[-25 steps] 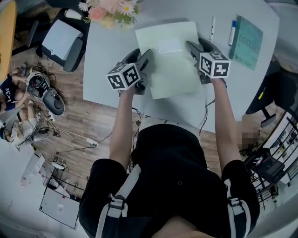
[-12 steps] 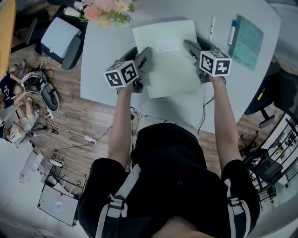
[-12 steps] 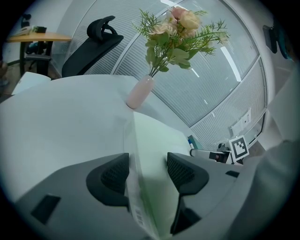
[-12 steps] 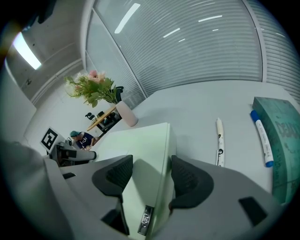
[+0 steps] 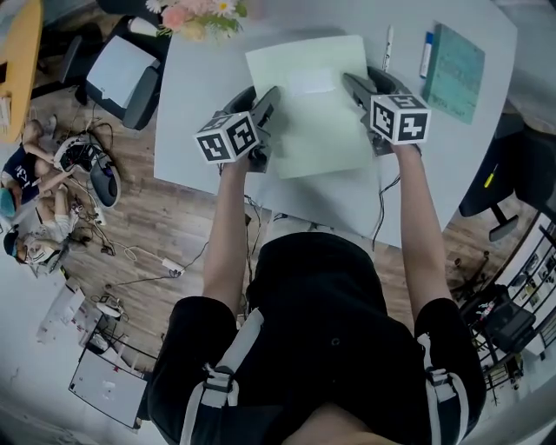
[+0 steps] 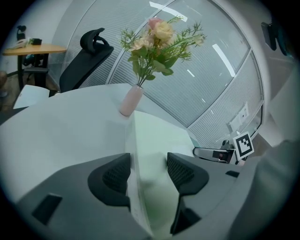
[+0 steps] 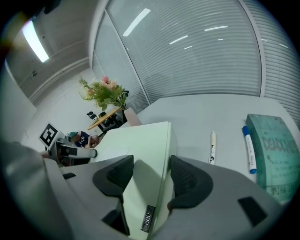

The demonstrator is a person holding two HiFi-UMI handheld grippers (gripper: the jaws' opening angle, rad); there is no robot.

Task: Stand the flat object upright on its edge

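Observation:
A pale green flat book [image 5: 313, 104] is held over the white table [image 5: 200, 113] between both grippers. My left gripper [image 5: 265, 113] is shut on the book's left edge, and my right gripper [image 5: 360, 91] is shut on its right edge. In the left gripper view the thin edge of the book [image 6: 154, 140] runs between the two pads of the left gripper [image 6: 147, 173]. The right gripper view shows the book [image 7: 140, 140] with one pad on its cover and the other on its far side, inside the right gripper [image 7: 152, 176]. The book's underside is hidden.
A vase of flowers [image 5: 195, 13] stands at the table's far left corner. A white pen [image 5: 387, 39], a blue marker [image 5: 426, 48] and a teal notebook [image 5: 456, 69] lie at the far right. A chair [image 5: 122, 74] stands left of the table.
Both grippers and the book between them have shifted slightly away from the person. Both still grip the same edges of the book.

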